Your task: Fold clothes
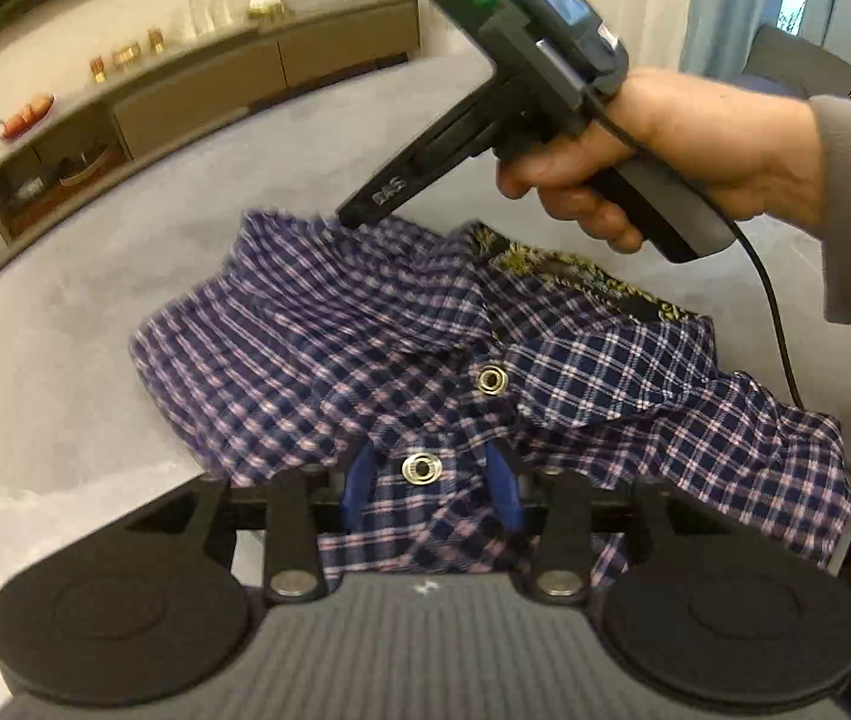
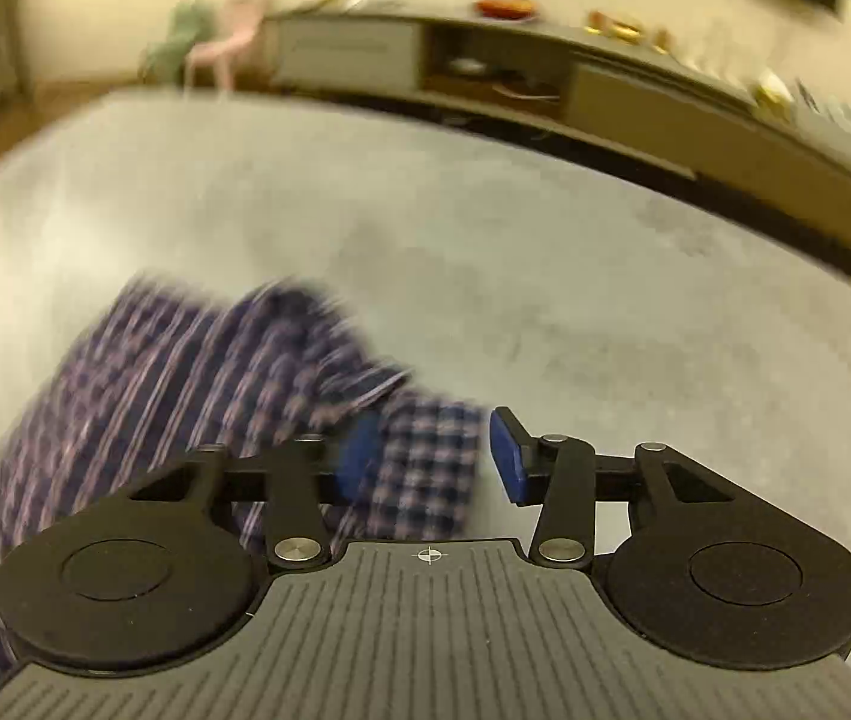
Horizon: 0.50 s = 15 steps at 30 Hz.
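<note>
**Plaid shirt bunched on the grey surface, both grippers at its cloth**

The blue-and-white plaid snap-button shirt (image 1: 329, 324) lies in a rumpled heap on the grey tabletop (image 1: 65, 360), collar up, with a patterned lining (image 1: 551, 267) showing at the neck. No flat, squared fold shows anywhere; by my reading the folding is somewhere in its middle rather than finished, with the cloth yet to be spread and laid over itself.

The left gripper (image 1: 431, 483) has its blue pads spread either side of the placket, cloth and a metal snap (image 1: 420, 468) lying between them; the jaws look parted, not pinched. The right gripper (image 2: 428, 459) is likewise spread wide, with a flap of plaid between its pads but a clear gap at the right pad. That view is smeared by motion, so whether the left pad touches the cloth I cannot tell. In the left view the right gripper's tip sits at the shirt's far edge, held by the person's hand (image 1: 665, 150).

Its trailing cable (image 1: 776, 324) hangs close to the shirt and could snag. A long sideboard (image 1: 197, 90) with ornaments stands well beyond the table.
</note>
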Motion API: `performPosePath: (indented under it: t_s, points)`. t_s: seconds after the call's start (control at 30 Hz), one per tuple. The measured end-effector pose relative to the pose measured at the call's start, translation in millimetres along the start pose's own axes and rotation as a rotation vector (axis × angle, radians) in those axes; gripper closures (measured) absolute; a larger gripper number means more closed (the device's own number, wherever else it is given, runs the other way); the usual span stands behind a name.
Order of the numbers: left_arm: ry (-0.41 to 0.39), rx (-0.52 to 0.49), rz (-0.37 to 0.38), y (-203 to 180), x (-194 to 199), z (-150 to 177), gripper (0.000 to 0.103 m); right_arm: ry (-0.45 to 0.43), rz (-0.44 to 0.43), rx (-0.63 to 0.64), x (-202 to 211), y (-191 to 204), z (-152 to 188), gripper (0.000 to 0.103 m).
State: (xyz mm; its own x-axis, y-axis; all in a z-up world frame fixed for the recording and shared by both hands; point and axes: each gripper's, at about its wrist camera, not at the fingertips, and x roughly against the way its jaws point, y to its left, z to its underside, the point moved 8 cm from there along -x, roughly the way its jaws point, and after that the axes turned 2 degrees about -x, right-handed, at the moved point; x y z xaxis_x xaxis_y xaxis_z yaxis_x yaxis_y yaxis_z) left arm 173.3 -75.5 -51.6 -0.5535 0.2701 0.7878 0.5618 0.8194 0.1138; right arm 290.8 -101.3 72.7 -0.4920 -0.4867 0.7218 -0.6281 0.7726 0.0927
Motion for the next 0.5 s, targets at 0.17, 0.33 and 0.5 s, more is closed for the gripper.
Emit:
performPosePath:
  t_s: [0.17,0.33,0.5]
  points:
    - [-0.09,0.024,-0.126,71.7,-6.6,-23.3,0.052,-0.002,-0.12,0.002,19.6,2.6,-2.8,0.062]
    - [-0.129,0.032,-0.017,104.8,-28.0,-47.3,0.046,0.026,-0.16,0.032,22.5,18.4,0.2,0.06]
    - [-0.081,-0.037,0.048,105.0,-65.9,-35.4,0.053,0.053,-0.2,0.061,25.6,34.1,3.2,0.087]
